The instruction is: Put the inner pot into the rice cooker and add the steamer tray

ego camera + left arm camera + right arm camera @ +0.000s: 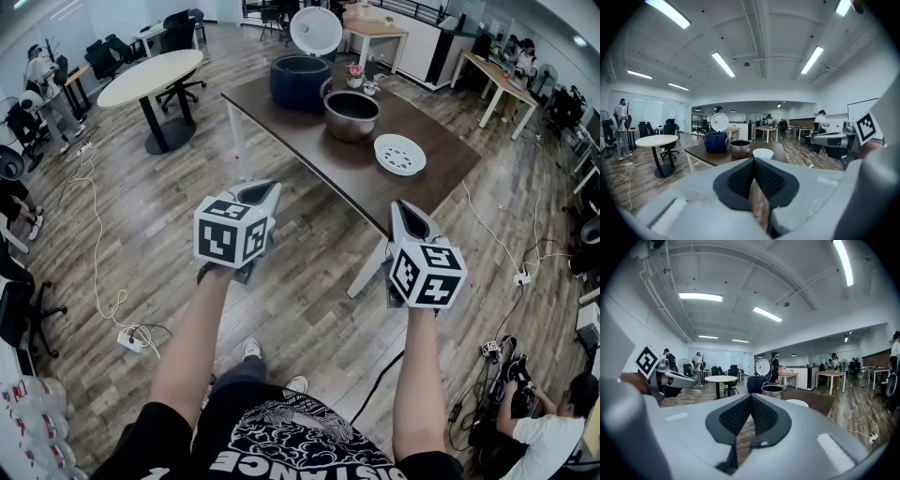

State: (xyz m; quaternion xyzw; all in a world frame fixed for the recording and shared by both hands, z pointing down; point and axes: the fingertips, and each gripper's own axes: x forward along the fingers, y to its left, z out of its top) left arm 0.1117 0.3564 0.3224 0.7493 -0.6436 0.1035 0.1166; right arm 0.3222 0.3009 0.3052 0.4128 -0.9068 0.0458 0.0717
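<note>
Glossy metal inner pot (pixel 352 115), dark wooden table (pixel 305 141)

Rice cooker (pixel 300 82) on tbl (pixel 309 141) far end; inner pot (pixel 352 115) R; steamer tray (pixel 399 154) nearest.

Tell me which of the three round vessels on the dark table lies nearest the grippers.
The white perforated steamer tray, the shallow one in front; the metal inner pot stands behind it, the blue rice cooker farthest back.

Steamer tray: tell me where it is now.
In the head view the steamer tray lies on the dark table, just right of the inner pot.
</note>
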